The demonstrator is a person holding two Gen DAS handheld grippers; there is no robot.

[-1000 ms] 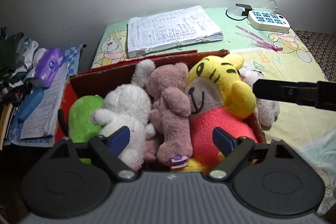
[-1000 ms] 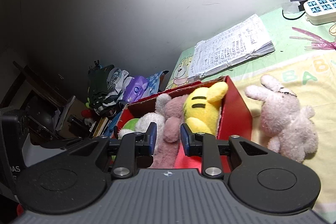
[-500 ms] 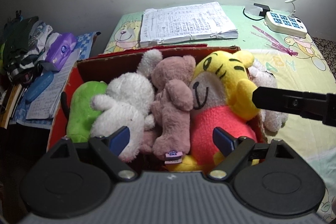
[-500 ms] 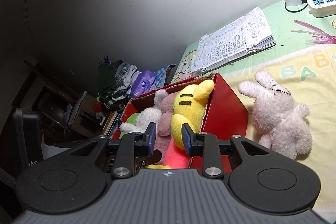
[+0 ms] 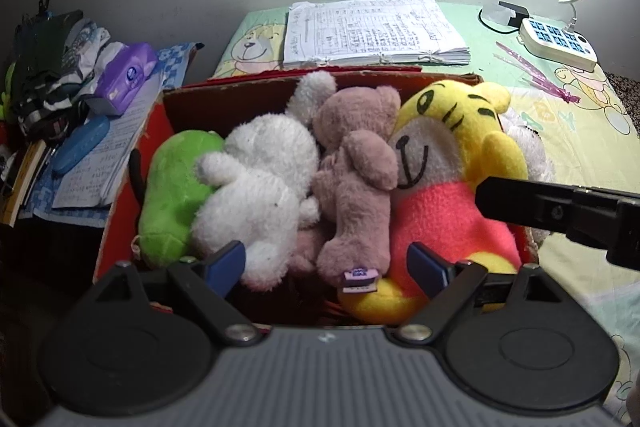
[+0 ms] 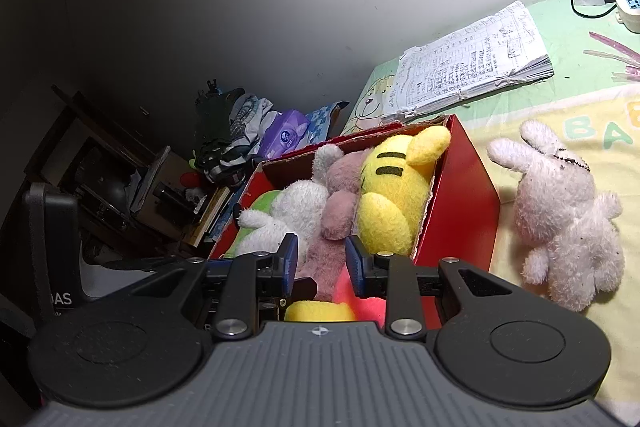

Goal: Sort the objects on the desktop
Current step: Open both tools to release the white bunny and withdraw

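A red cardboard box point(image 5: 124, 195) point(image 6: 460, 203) holds a green plush point(image 5: 172, 187), a white plush point(image 5: 260, 179), a mauve bear point(image 5: 356, 163) and a yellow tiger in a pink shirt point(image 5: 452, 163) point(image 6: 396, 187). My left gripper point(image 5: 326, 267) is wide open and empty just above the box's near end. My right gripper point(image 6: 322, 263) has its jaws a narrow gap apart and holds nothing, over the box's near right corner; its finger point(image 5: 532, 205) crosses the left wrist view. A pale pink bunny point(image 6: 560, 211) lies on the bedsheet right of the box.
A thick paper stack point(image 5: 376, 31) point(image 6: 468, 67) lies behind the box. A white power strip point(image 5: 560, 43) and pink plastic strips point(image 5: 532, 75) lie at the far right. Left of the box are a purple tissue pack point(image 5: 128, 75), a blue case point(image 5: 80, 147), papers and clothes.
Both grippers have shifted left and a little nearer, so the box and toys sit further right and larger in both views. Jaw openings look unchanged.
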